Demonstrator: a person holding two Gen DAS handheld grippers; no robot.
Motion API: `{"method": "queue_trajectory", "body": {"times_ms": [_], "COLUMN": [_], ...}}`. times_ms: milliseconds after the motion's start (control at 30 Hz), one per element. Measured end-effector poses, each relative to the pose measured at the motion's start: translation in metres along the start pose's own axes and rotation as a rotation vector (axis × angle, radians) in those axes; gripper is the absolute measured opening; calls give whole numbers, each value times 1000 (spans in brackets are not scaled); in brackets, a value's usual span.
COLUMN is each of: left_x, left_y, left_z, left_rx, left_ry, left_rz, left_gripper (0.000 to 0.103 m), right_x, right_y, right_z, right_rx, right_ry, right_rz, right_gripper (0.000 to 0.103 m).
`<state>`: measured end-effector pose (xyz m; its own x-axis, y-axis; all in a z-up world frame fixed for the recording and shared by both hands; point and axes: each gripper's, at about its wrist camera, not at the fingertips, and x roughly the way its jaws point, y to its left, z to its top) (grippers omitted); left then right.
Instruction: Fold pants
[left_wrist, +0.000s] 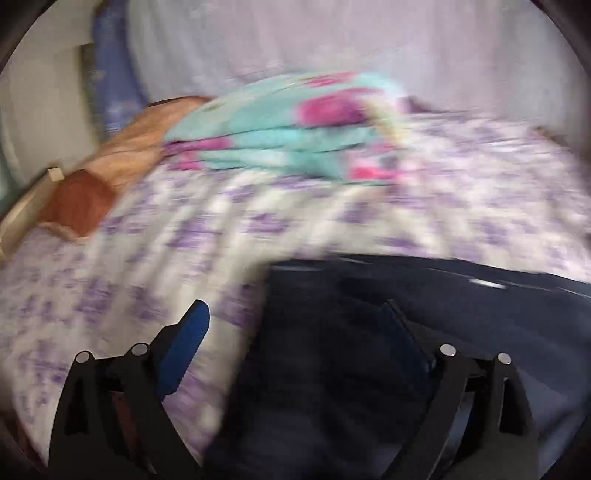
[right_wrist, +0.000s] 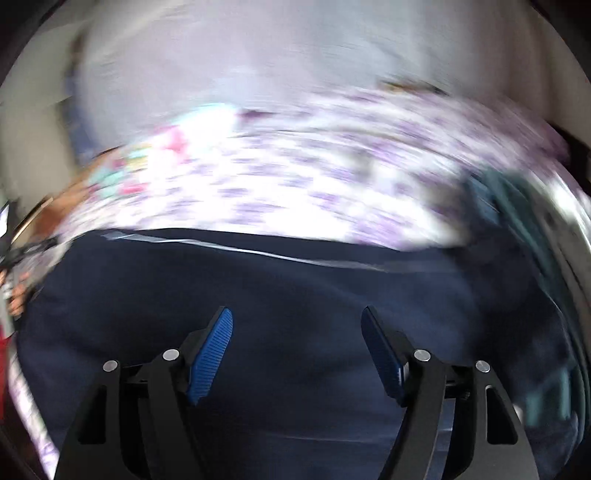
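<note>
Dark navy pants (right_wrist: 295, 295) lie flat on a bed with a white and purple flowered sheet (right_wrist: 295, 184). A pale stripe runs along their far edge. My right gripper (right_wrist: 297, 317) is open and empty, low over the middle of the pants. In the left wrist view the pants (left_wrist: 369, 350) fill the lower right, and their left edge lies between the fingers. My left gripper (left_wrist: 295, 314) is open and empty over that edge, its left finger (left_wrist: 184, 347) above the sheet (left_wrist: 129, 277). Both views are blurred.
A folded turquoise and pink blanket (left_wrist: 288, 133) lies at the far side of the bed, with orange cloth (left_wrist: 122, 151) and a wooden bed frame (left_wrist: 22, 218) to its left. Dark teal cloth (right_wrist: 524, 210) lies at the right of the bed. A pale wall is behind.
</note>
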<state>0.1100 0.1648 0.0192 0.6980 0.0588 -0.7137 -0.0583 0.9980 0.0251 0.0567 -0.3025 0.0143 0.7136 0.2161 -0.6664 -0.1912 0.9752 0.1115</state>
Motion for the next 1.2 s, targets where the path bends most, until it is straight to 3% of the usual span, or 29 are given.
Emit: {"method": "queue_trajectory", "body": {"times_ms": [67,133,200,300,367,433,567,667,767,900,1033,1067,1133,1200], "left_x": [-2,21,51,41,35,24,20,46,72,100,114,117,121,121], "left_y": [-16,-31,-27,-8,5,17,35,49,57,65,63,62,59,59], "left_z": [-9,-26,-34,-28,-26,-21,3,18,24,33,38,39,41,43], "left_rx": [54,106,76,-24,-72,-100,-126,-128,-135,-182,-171,-162,-132,-124], "left_ry": [14,67,180,132,114,77,26,85,160,218,239,243,252,245], "left_rz": [-55,-19,-42,-95,-138,-178,-120,-76,-84,-183,-234,-245,-263,-285], "left_gripper": [97,98,99,99,98,98,98,98,98,98,98,98,98,94], "right_x": [11,36,74,70,49,38,53,84,116,153,178,177,174,168], "right_y": [40,67,79,74,65,65,69,80,87,80,75,75,74,73], "right_z": [5,2,-9,-2,11,26,60,76,87,94,85,83,82,83], "right_rx": [-95,-148,-163,-140,-97,-108,-200,-329,-433,-451,-463,-469,-459,-417], "right_ry": [35,126,231,219,156,104,90,124,151,224,289,273,270,277], "right_rz": [97,163,137,166,251,270,241,230,194,226,263,265,270,286], "right_gripper": [73,72,79,77,77,77,77,77,77,77,78,77,61,29]}}
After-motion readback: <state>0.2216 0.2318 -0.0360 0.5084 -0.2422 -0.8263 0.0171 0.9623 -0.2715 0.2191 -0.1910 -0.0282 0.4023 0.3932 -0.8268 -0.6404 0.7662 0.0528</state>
